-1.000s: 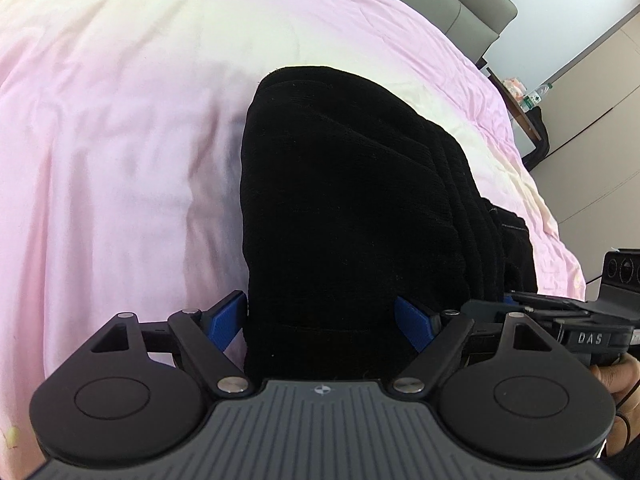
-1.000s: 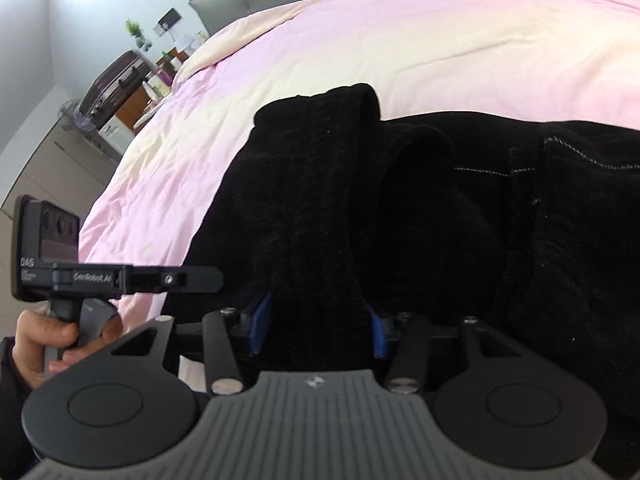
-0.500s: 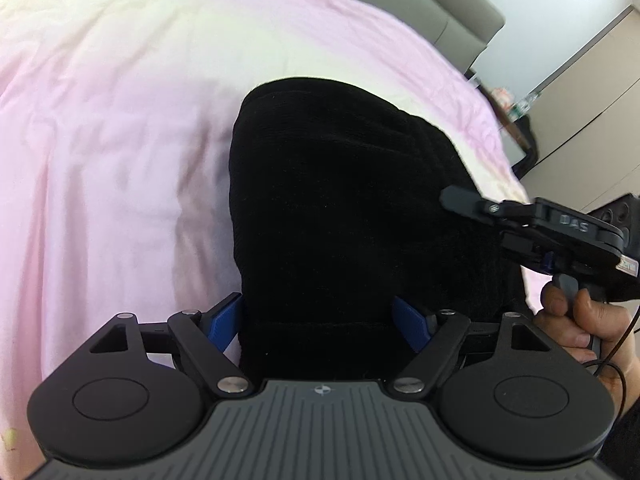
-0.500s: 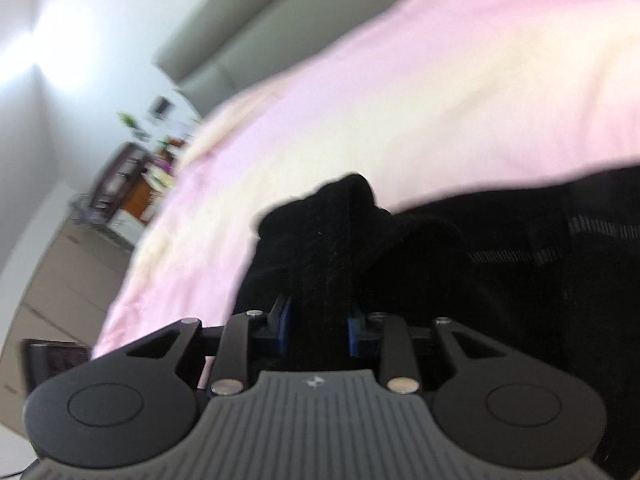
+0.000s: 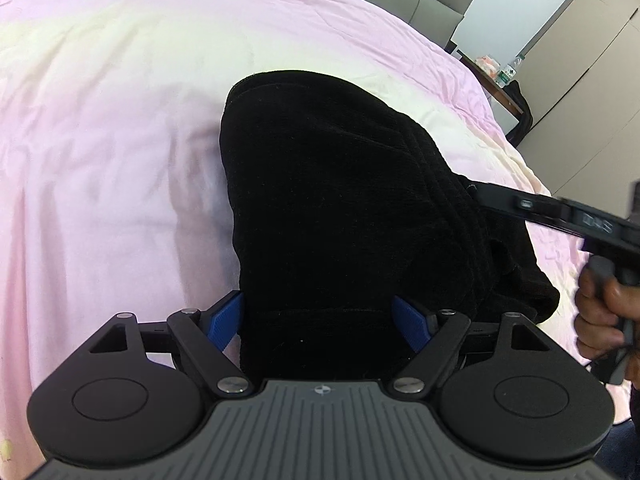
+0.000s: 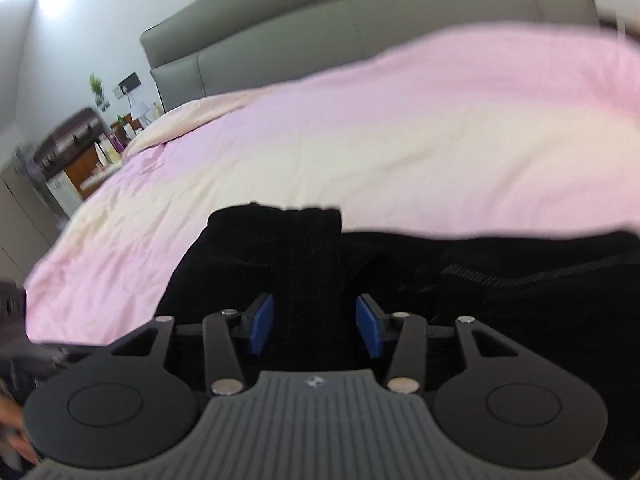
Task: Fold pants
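Observation:
Black pants (image 5: 340,208) lie bunched in thick layers on the pink bed cover (image 5: 100,152). My left gripper (image 5: 320,320) is open, its blue pads wide apart either side of the near edge of the cloth. In the right wrist view the right gripper (image 6: 315,324) has its blue pads around a raised fold of the pants (image 6: 308,264); a small gap shows on each side of the fold. The right gripper also shows from outside at the right edge of the left wrist view (image 5: 560,216), held in a hand.
The pink cover (image 6: 360,140) spreads far around the pants. A grey headboard (image 6: 360,24) stands behind the bed. A bedside table with bottles (image 5: 500,76) and wardrobe doors (image 5: 592,60) are at the right; a cluttered cabinet (image 6: 80,148) at the left.
The right gripper has lifted a fold of the pants and tilted up toward the headboard; its pads closed in half a second ago and now stand slightly wider. The left gripper stayed open at the near edge.

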A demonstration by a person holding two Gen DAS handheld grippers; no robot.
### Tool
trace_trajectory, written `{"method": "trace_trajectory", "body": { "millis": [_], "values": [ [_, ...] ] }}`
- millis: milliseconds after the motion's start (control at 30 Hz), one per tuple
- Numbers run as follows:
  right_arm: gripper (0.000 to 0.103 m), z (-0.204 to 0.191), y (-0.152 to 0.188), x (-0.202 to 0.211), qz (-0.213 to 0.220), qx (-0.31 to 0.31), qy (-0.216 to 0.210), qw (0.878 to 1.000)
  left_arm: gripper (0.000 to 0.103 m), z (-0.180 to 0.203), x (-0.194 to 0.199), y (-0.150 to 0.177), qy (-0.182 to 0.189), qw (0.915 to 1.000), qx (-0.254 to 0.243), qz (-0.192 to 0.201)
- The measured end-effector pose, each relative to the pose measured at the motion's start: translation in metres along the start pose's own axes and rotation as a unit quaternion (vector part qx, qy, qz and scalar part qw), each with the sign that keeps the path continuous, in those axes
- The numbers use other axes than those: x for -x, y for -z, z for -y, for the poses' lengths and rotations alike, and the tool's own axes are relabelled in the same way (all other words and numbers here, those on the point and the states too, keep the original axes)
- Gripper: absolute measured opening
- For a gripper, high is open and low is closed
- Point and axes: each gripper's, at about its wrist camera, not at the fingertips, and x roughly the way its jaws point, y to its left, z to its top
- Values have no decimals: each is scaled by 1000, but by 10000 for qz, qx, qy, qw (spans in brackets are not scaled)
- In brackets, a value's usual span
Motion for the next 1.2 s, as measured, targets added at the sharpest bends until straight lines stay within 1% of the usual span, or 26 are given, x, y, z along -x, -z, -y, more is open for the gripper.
{"method": "trace_trajectory", "body": {
  "millis": [33, 67, 133, 200, 233, 300, 367, 400, 433, 500, 567, 600, 633, 700, 733, 767, 800, 833, 867, 933, 967, 1000, 1033, 1100, 1167, 1200],
  "values": [
    [43, -5, 4, 8, 99, 188, 44, 9998, 93, 1, 0, 0, -19, 10000, -17, 1],
    [38, -7, 9, 13, 76, 260, -51, 9996, 93, 1, 0, 1, -40, 10000, -34, 4],
    [37, -8, 23, 5, -363, 311, -317, 9984, 93, 2, 0, 0, -71, 10000, -26, 1],
    [41, -9, 45, -16, -954, 544, -41, 9939, 93, 3, -1, 1, -106, 9999, -20, -28],
    [43, -12, 51, -20, -994, 665, 19, 9928, 93, 3, -2, 3, -141, 9999, -48, -61],
    [43, -9, 43, -10, -1001, 531, -52, 9935, 95, 3, 0, 6, -189, 9998, -25, -12],
    [41, 4, 30, 15, -707, 85, -327, 9969, 94, 0, 4, 6, -146, 9998, 129, -5],
    [46, 12, 25, 33, -431, -93, -413, 9982, 94, 0, 5, 5, -126, 9998, 172, -6],
    [49, 24, 21, 51, -199, -226, -353, 9989, 94, -1, 5, 5, -124, 9998, 185, -2],
    [64, 55, 19, 85, 262, -550, 44, 9981, 94, -1, 4, 5, -144, 9997, 175, -1],
    [72, 98, 26, 113, 625, -1216, 577, 9889, 94, 0, 5, 6, -159, 9997, 165, 21],
    [73, 120, 33, 123, 743, -1652, 794, 9803, 94, 0, 5, 6, -160, 9997, 175, 30],
    [73, 150, 44, 134, 884, -2302, 1012, 9638, 94, 0, 5, 6, -160, 9997, 196, 41],
    [75, 196, 67, 143, 986, -3576, 1180, 9211, 94, 0, 6, 8, -179, 9995, 251, 58],
    [75, 220, 83, 145, 1020, -4302, 1091, 8903, 94, 0, 7, 8, -199, 9994, 275, 63],
    [75, 236, 96, 142, 1019, -4804, 883, 8666, 94, 1, 8, 9, -228, 9993, 287, 70],
    [75, 247, 106, 137, 950, -5156, 669, 8489, 94, 3, 8, 9, -254, 9992, 285, 77],
    [75, 258, 114, 129, 802, -5373, 446, 8384, 94, 3, 9, 9, -278, 9992, 279, 90],
    [72, 263, 114, 122, 650, -5303, 434, 8442, 94, 4, 10, 10, -297, 9991, 286, 97],
    [69, 263, 105, 113, 357, -4691, 835, 8785, 94, 5, 11, 11, -313, 9989, 322, 100],
    [69, 262, 101, 108, 254, -4448, 900, 8907, 94, 4, 12, 11, -317, 9989, 337, 101],
    [69, 262, 100, 99, 109, -4249, 802, 9016, 94, 4, 13, 11, -320, 9988, 346, 106],
    [69, 264, 102, 93, -53, -4159, 611, 9073, 94, 4, 14, 12, -323, 9988, 346, 113],
    [70, 261, 116, 81, -386, -4104, 266, 9107, 94, 4, 15, 13, -319, 9988, 358, 116],
    [69, 263, 128, 74, -533, -4183, 98, 9067, 94, 3, 14, 13, -301, 9987, 402, 109],
    [69, 263, 133, 73, -486, -4271, 70, 9028, 94, 2, 13, 12, -299, 9987, 406, 104]
  ]
}}
